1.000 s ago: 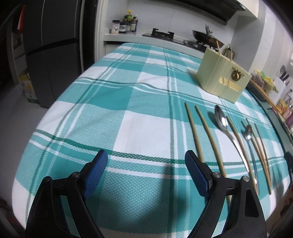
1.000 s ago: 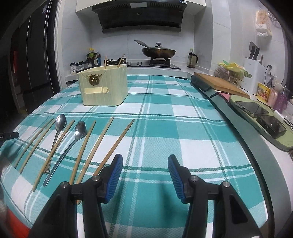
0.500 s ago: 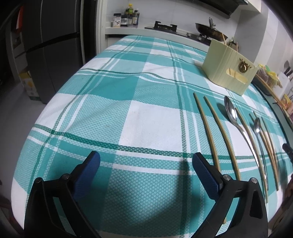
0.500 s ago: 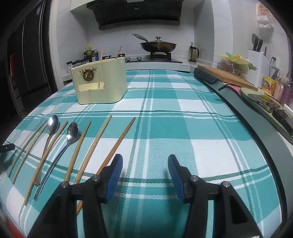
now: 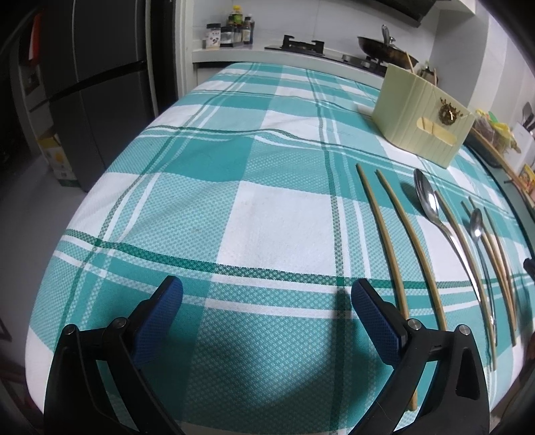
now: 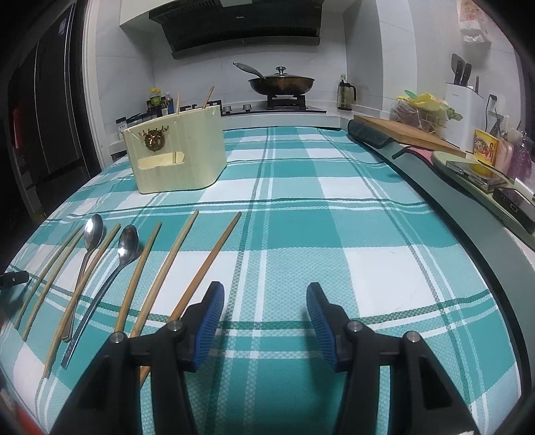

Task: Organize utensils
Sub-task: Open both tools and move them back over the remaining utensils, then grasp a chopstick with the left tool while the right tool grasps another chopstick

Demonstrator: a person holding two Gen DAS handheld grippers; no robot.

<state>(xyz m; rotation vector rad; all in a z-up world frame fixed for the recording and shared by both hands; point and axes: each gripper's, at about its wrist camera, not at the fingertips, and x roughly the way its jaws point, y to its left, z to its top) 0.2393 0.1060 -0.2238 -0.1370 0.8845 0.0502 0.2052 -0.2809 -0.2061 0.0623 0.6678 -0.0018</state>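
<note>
The left tongs (image 5: 266, 297) have just been opening and hang wide and empty over the tabletop (image 5: 274, 231); the chopsticks (image 5: 384, 234) and spoons (image 5: 431, 207) lie to their right. The right tongs (image 6: 262, 309), half open and empty, have the nearest chopstick (image 6: 214, 257) passing under their left finger.

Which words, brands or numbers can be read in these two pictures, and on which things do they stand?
No text can be read with certainty.
range hood: the label at its top edge is too small to read.
knife block: small print, blurred.
seasoning bottles: labels blurred.
yellow box: print blurred.
</note>
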